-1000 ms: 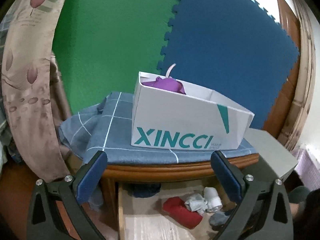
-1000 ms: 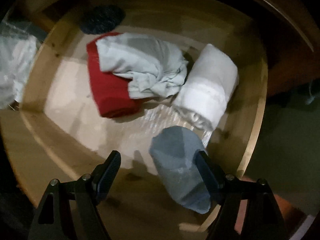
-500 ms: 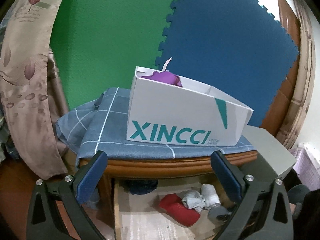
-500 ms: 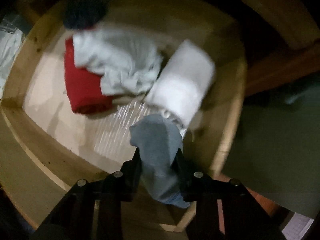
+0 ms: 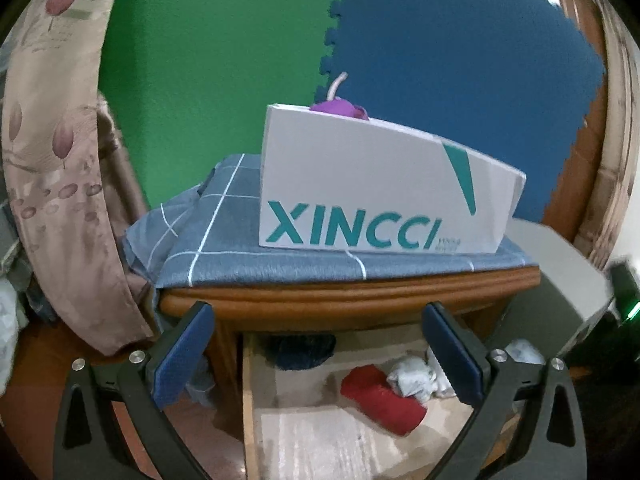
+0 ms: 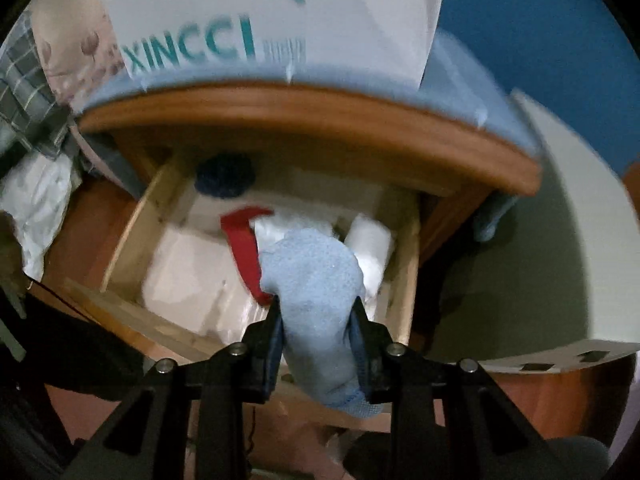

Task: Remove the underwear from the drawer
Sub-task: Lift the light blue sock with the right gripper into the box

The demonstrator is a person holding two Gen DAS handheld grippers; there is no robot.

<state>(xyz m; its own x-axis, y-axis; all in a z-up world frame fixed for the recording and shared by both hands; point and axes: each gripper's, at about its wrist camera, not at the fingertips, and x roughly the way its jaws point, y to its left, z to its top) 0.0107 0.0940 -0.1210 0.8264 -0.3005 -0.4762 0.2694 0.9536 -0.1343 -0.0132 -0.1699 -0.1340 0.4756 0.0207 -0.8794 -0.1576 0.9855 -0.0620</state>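
Note:
My right gripper [image 6: 317,312] is shut on a rolled grey-blue piece of underwear [image 6: 316,280], held up above the open wooden drawer [image 6: 128,220]. In the drawer lie a red roll [image 6: 244,236], a crumpled pale grey piece [image 6: 280,226], a white roll [image 6: 370,248] and a dark blue item [image 6: 224,174] at the back. My left gripper [image 5: 316,344] hangs open and empty in front of the drawer [image 5: 249,400], where the red roll [image 5: 380,396] and pale grey piece [image 5: 412,374] show between its fingers.
A white XINCCI box [image 5: 372,184] with a purple item [image 5: 336,107] stands on a blue checked cloth [image 5: 224,248] over the wooden nightstand [image 5: 340,300]. A flowered curtain [image 5: 52,160] hangs left. Green and blue foam mats [image 5: 440,60] cover the wall. A white flat lid [image 6: 568,240] lies right.
My right gripper closed on the grey-blue roll and lifted it up out of the drawer, so the nightstand top and box came into its view. The left gripper sank slightly.

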